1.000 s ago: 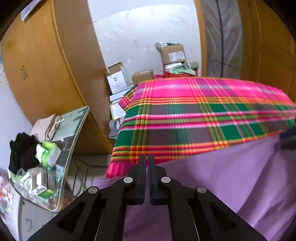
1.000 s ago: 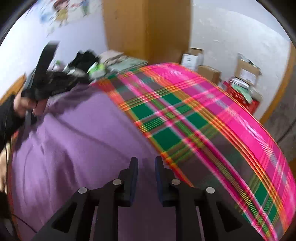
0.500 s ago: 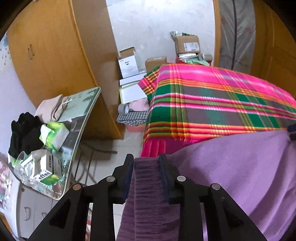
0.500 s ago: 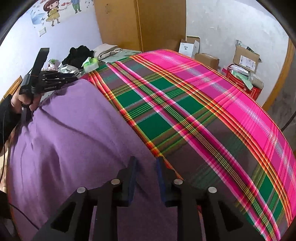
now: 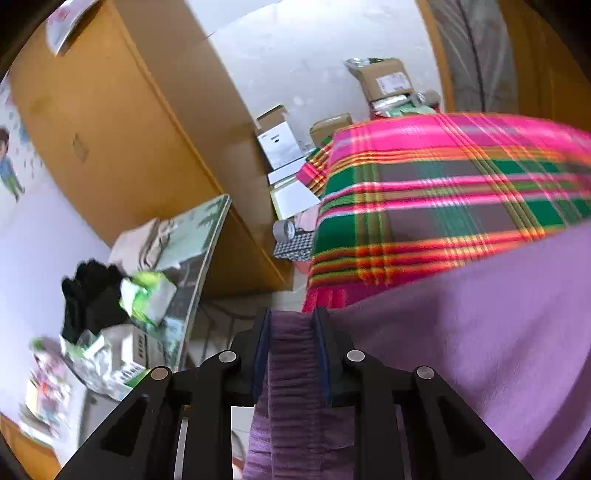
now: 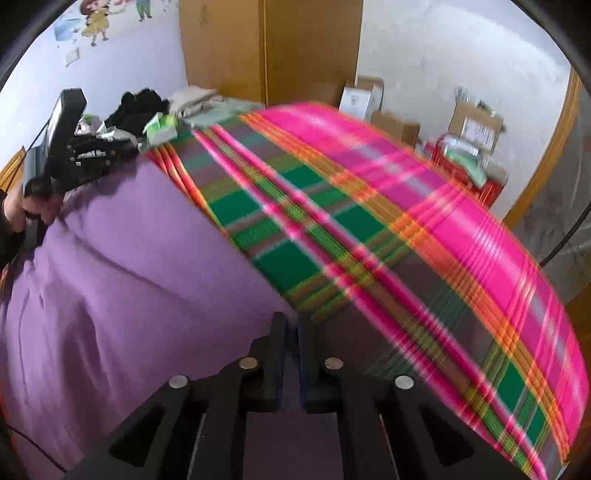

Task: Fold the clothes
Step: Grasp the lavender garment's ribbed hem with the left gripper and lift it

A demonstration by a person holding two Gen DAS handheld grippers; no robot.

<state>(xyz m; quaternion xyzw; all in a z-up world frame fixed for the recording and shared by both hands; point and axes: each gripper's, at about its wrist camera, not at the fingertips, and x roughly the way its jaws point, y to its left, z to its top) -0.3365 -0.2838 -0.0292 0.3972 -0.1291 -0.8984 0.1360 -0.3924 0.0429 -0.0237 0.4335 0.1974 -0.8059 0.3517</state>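
Grasping step in hand: purple garment (image 5: pixel 461 332) spread at near edge of plaid-covered bed (image 5: pixel 443 192), ribbed hem between just-narrowed jaws of left gripper (image 5: pixel 291 321), right gripper (image 6: pixel 291 328) nipped shut on cloth; next, both corners to be lifted evenly and carried across for the fold

Wooden wardrobe (image 6: pixel 266 51) against white plaster wall (image 6: pixel 454 48); cardboard boxes (image 5: pixel 384 79) on floor; cartoon wall stickers (image 6: pixel 96 22); cluttered side table (image 5: pixel 192 251); plaid bedspread (image 6: pixel 406 229).

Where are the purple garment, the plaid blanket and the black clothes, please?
purple garment (image 5: pixel 480 325), left wrist view, flat body.
plaid blanket (image 6: pixel 369 206), right wrist view, middle.
black clothes (image 5: pixel 92 291), left wrist view, middle of pile.
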